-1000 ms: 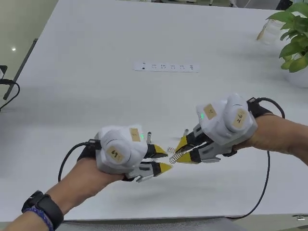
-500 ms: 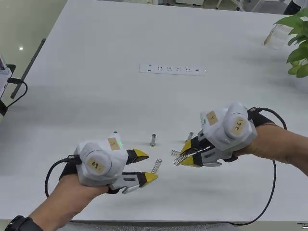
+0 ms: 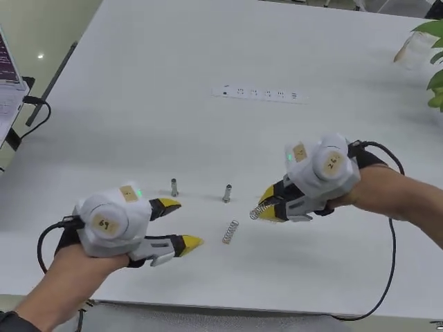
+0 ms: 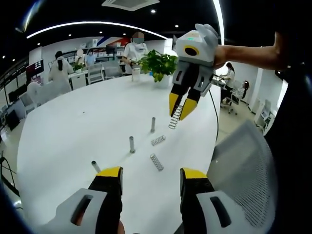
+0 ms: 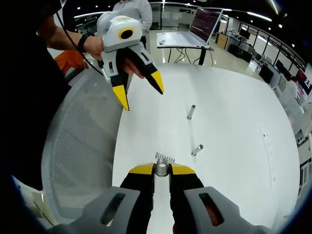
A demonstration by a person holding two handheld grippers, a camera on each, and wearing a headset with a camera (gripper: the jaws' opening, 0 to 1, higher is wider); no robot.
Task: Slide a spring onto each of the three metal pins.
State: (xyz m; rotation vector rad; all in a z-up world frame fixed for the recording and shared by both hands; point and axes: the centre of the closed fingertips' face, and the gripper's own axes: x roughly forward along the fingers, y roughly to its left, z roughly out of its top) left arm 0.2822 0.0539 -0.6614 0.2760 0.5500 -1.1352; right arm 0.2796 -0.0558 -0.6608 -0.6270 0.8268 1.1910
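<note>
Left gripper (image 3: 187, 222) drawn back to lower left, jaws wide, empty. Right gripper (image 3: 264, 204), centre right, narrow, pinches a spring (image 3: 255, 212). Loose spring (image 3: 230, 231) lies between them, below pin (image 3: 227, 193).

Three metal pins (image 4: 131, 144) and three springs (image 4: 156, 162).

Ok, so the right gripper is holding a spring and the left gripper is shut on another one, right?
Not quite. The right gripper does hold a spring, but the left gripper is open and empty: the left gripper view shows its jaws apart, with a loose spring lying on the table ahead of them.
</note>
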